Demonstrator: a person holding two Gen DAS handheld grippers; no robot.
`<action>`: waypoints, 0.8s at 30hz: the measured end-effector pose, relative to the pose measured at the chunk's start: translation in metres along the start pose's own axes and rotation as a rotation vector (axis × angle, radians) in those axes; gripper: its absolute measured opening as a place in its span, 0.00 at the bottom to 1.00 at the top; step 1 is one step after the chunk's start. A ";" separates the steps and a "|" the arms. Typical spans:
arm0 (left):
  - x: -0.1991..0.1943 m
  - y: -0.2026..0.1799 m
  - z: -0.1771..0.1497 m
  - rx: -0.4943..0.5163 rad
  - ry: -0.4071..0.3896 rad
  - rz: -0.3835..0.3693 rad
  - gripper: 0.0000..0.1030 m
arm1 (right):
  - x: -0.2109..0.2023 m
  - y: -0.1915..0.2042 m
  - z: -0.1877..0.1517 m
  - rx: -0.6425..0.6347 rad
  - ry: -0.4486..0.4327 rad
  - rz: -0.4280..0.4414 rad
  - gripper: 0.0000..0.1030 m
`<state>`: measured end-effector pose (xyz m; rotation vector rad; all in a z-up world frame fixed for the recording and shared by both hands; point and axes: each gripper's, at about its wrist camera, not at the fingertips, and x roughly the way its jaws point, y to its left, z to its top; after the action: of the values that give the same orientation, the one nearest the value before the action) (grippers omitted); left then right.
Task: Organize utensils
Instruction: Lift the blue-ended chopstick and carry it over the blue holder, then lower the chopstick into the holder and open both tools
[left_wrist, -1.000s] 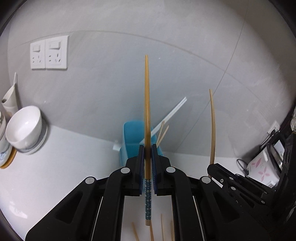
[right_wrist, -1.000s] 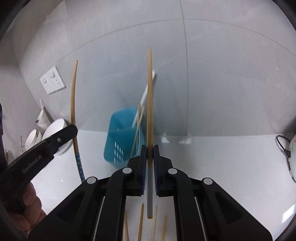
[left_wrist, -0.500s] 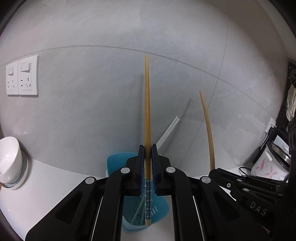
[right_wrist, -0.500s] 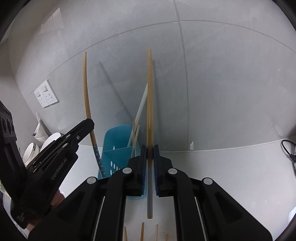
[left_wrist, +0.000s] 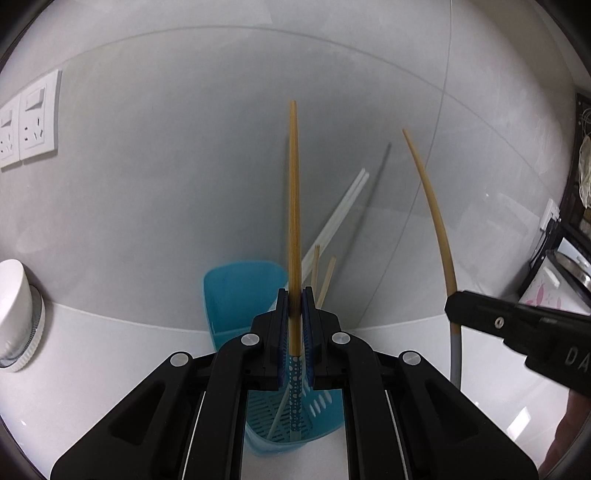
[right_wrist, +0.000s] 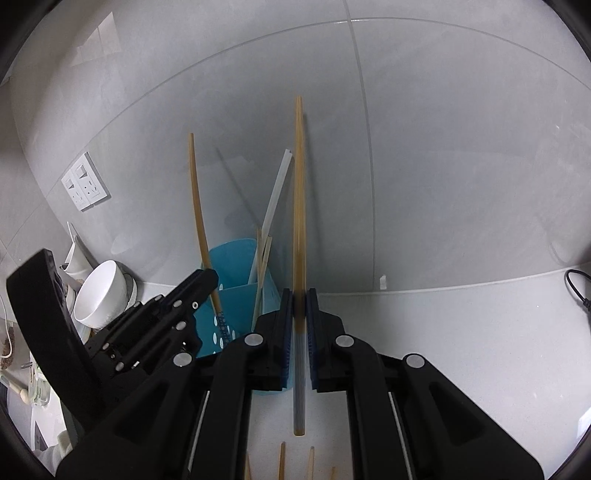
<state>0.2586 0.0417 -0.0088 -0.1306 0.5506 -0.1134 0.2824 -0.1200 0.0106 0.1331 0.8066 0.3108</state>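
Note:
My left gripper is shut on a wooden chopstick with a blue dotted end, upright, its lower end inside the blue utensil basket. My right gripper is shut on a wooden chopstick with a grey end, upright, just right of the basket. The basket holds white chopsticks and two short wooden sticks. In the right wrist view the left gripper sits over the basket. The right gripper shows at the right of the left wrist view.
White bowls stand left of the basket against the grey tiled wall. A wall socket is at the upper left. Several loose wooden chopsticks lie on the white counter below my right gripper. Appliances and a cable are at the right.
My left gripper moved forward and lowered its chopstick's dotted end into the blue basket. My right gripper came closer to the basket with its chopstick still held upright.

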 end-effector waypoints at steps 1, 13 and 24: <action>-0.001 0.001 -0.002 0.000 0.002 0.000 0.07 | 0.001 0.000 0.000 0.001 0.002 0.001 0.06; 0.012 0.002 0.007 0.007 0.044 0.003 0.15 | 0.000 -0.002 -0.003 0.006 0.008 0.008 0.06; -0.028 0.020 0.025 -0.040 0.153 0.112 0.79 | -0.003 0.001 0.003 0.007 -0.016 0.053 0.06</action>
<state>0.2494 0.0678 0.0232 -0.1306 0.7115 -0.0028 0.2821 -0.1204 0.0147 0.1636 0.7897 0.3569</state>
